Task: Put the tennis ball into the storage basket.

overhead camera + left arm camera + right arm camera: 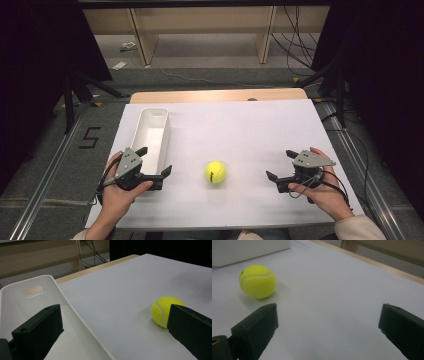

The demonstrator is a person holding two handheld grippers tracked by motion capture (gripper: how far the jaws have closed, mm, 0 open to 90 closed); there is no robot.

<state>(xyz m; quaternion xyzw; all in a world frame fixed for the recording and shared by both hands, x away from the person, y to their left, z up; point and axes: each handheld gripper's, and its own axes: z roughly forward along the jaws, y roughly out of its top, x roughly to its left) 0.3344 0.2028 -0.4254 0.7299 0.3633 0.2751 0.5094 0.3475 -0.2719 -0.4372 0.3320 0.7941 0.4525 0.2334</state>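
Roughly centred btwn both grippers: yellow tennis ball [215, 171], resting on white sheet [250, 130] nearer the front edge than the back, touching neither gripper. Left gripper [155, 161] near front-left corner, jaws spread wide & empty, straddling the near end wall of white bin [152, 131]: one jaw inside the bin, other outside toward the ball. Right gripper [281, 164] toward front-right, jaws likewise wide apart, nothing btwn them; ball lies ahead & off to the left jaw's side in right gripper view [257, 281]. Left looks slightly nearer the ball, though gap about even. No long axis on a sphere, so any approach angle works; likely to roll if nudged. Ball: fuzzy felt, pale curved seam, small dark mark. Bin: smooth hard plastic, long & narrow, rounded corners, handle slot at far end. Sheet: matte, flat.
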